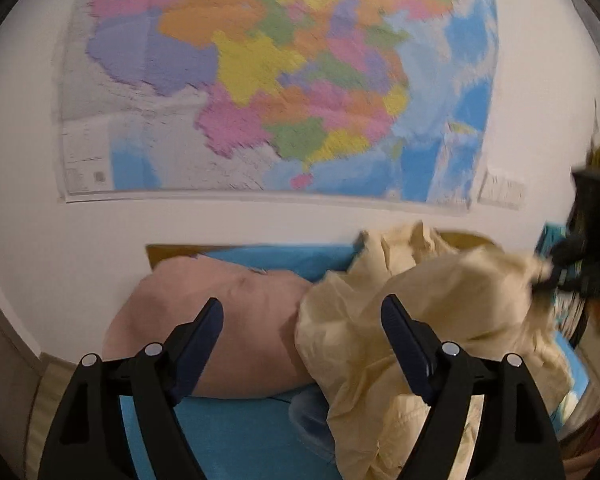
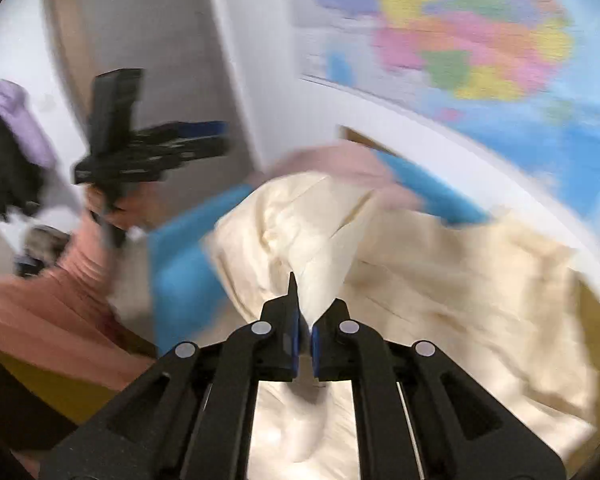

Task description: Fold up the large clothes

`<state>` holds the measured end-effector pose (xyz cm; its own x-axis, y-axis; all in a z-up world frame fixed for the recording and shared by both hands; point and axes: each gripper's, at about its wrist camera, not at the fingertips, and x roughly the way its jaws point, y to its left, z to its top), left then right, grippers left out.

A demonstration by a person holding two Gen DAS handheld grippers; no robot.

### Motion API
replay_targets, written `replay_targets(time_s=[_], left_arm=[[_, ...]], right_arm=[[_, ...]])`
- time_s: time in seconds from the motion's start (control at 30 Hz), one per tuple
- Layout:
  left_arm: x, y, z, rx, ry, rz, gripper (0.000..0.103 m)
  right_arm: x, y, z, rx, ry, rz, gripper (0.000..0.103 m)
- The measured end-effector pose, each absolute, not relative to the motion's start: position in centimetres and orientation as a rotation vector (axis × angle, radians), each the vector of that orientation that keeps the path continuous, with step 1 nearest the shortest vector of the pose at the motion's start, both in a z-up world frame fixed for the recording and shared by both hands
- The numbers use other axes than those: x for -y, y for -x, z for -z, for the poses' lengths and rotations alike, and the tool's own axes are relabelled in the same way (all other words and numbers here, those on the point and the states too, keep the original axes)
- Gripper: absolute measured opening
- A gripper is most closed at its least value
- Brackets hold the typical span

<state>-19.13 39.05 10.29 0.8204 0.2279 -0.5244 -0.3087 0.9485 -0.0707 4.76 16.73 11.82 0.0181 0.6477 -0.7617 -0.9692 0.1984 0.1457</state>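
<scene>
A large cream garment (image 1: 420,320) lies crumpled on the bed, partly over a pink pillow (image 1: 220,312). In the left wrist view my left gripper (image 1: 302,300) stands open above the pillow and the garment's left edge, with nothing between its fingers. My right gripper (image 1: 580,268) shows blurred at the right edge, pulling a corner of the cloth upward. In the right wrist view the right gripper (image 2: 312,298) is shut on a pinched fold of the cream garment (image 2: 420,280), which hangs stretched below it. A hand holds the left gripper (image 2: 220,140) up at the left, away from the cloth.
The bed has a blue sheet (image 1: 240,432) and stands against a white wall with a big coloured map (image 1: 280,80). A door (image 2: 140,40) and dark and purple hanging clothes (image 2: 8,140) are at the left. The person's pink sleeve (image 2: 60,304) crosses the lower left.
</scene>
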Motion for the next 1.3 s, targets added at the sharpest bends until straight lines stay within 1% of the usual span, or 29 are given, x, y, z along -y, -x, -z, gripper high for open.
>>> replay_targets(time_s=[0.1, 0.17, 0.23, 0.3, 0.33, 0.37, 0.4, 0.43, 0.47, 0.5, 0.53, 0.57, 0.6, 0.67, 0.73, 0.8, 0.83, 0.97, 1.1, 1.2, 1.27, 1.3], left_arm=[[-37.5, 16.4, -7.4, -0.631, 0.126, -0.225, 0.078], [-36.1, 14.4, -5.1, -0.691, 0.069, -0.226, 0.078], [-34.6, 12.1, -2.5, -0.77, 0.012, -0.228, 0.078], [-33.7, 10.5, -0.3, -0.828, -0.029, -0.243, 0.078], [-33.6, 10.0, 0.5, -0.846, -0.047, -0.257, 0.078], [-33.3, 9.1, 1.5, -0.874, -0.069, -0.277, 0.078], [-33.4, 8.8, 1.9, -0.883, -0.075, -0.281, 0.078], [-33.5, 8.3, 2.2, -0.891, -0.073, -0.282, 0.078], [-33.8, 8.3, 2.1, -0.887, -0.064, -0.281, 0.078], [-34.2, 8.3, 1.6, -0.872, -0.054, -0.282, 0.078], [-34.6, 8.3, 0.9, -0.848, -0.04, -0.277, 0.078], [-35.0, 8.4, 0.2, -0.829, -0.026, -0.271, 0.079], [-35.5, 8.4, -0.7, -0.802, -0.006, -0.268, 0.079], [-35.8, 8.3, -1.8, -0.771, 0.0, -0.257, 0.081], [-35.4, 8.0, -2.0, -0.768, -0.004, -0.247, 0.081], [-35.0, 7.9, -1.6, -0.771, 0.009, -0.23, 0.081], [-34.8, 8.0, -1.0, -0.778, 0.025, -0.213, 0.081], [-33.4, 8.7, 0.8, -0.792, 0.029, -0.209, 0.081], [-32.7, 9.8, 2.2, -0.802, 0.066, -0.177, 0.081], [-32.7, 10.4, 3.1, -0.806, 0.103, -0.155, 0.081], [-32.8, 10.6, 3.7, -0.819, 0.112, -0.145, 0.081], [-32.8, 10.7, 3.9, -0.822, 0.117, -0.138, 0.081]], right_arm=[[-14.4, -6.2, -9.5, -0.881, 0.587, -1.184, 0.008], [-13.0, -7.4, -5.9, -0.96, 0.66, -1.091, 0.009], [-12.0, -8.6, -2.4, -1.034, 0.704, -1.015, 0.012], [-10.6, -9.8, 0.6, -1.094, 0.667, -0.981, 0.017], [-10.3, -10.0, 1.3, -1.111, 0.619, -0.987, 0.019], [-9.5, -10.5, 1.6, -1.118, 0.553, -0.997, 0.024], [-8.5, -10.6, 1.6, -1.101, 0.485, -1.016, 0.03], [-7.7, -10.6, 1.4, -1.078, 0.442, -1.03, 0.041], [-6.6, -10.4, 1.0, -1.033, 0.404, -1.018, 0.077], [-5.7, -10.1, 0.9, -0.982, 0.395, -0.987, 0.097], [-5.3, -9.5, 0.7, -0.955, 0.385, -0.988, 0.095], [-4.8, -9.5, 0.8, -0.958, 0.372, -0.995, 0.09], [-4.8, -9.1, 0.6, -0.961, 0.358, -0.996, 0.083], [-4.9, -8.9, -0.9, -0.915, 0.28, -1.023, 0.075], [-6.2, -8.4, -3.7, -0.851, 0.223, -1.085, 0.075], [-8.2, -8.7, -5.0, -0.812, 0.182, -1.146, 0.07], [-10.0, -9.0, -5.7, -0.81, 0.166, -1.185, 0.07], [-19.6, -10.3, -6.0, -0.884, 0.228, -1.267, 0.066], [-28.2, -11.7, -3.5, -1.019, 0.272, -1.302, 0.062], [-33.8, -13.1, -0.2, -1.179, 0.295, -1.289, 0.062], [-36.0, -13.3, 1.8, -1.292, 0.326, -1.295, 0.065], [-36.9, -13.2, 2.7, -1.307, 0.358, -1.289, 0.063]])
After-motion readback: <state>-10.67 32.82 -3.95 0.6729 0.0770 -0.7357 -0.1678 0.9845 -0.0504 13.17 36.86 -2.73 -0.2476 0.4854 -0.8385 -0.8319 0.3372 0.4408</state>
